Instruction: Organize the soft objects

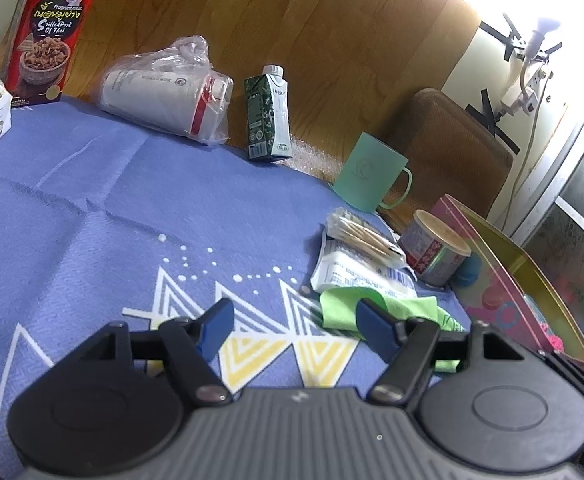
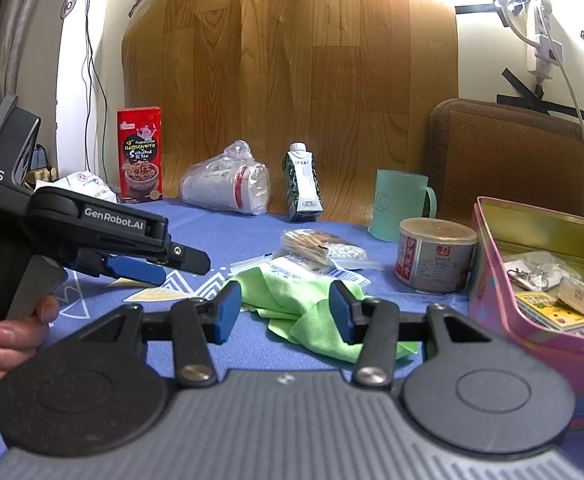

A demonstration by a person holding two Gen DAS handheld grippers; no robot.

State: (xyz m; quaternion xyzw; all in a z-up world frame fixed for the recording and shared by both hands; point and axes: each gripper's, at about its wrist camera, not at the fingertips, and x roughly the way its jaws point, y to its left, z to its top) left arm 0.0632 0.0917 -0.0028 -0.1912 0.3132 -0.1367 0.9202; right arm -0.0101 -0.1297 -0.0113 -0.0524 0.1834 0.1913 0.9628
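A crumpled green cloth (image 2: pixel 296 304) lies on the blue tablecloth (image 2: pixel 220 224); it also shows in the left wrist view (image 1: pixel 340 306). My right gripper (image 2: pixel 284 312) is open, its blue pads either side of the cloth's near part, just above it. My left gripper (image 1: pixel 296 324) is open and empty, left of the cloth; its right pad overlaps the cloth's edge in view. It appears from the side in the right wrist view (image 2: pixel 152 268). A white packet (image 2: pixel 316 270) and a bag of cotton swabs (image 2: pixel 320 246) lie behind the cloth.
An open pink tin (image 2: pixel 492 264) with small items stands at right. Near it are a can (image 2: pixel 434 256), a mint mug (image 2: pixel 402 204), a milk carton (image 2: pixel 302 186), bagged paper cups (image 2: pixel 228 188), and a red snack box (image 2: pixel 140 154).
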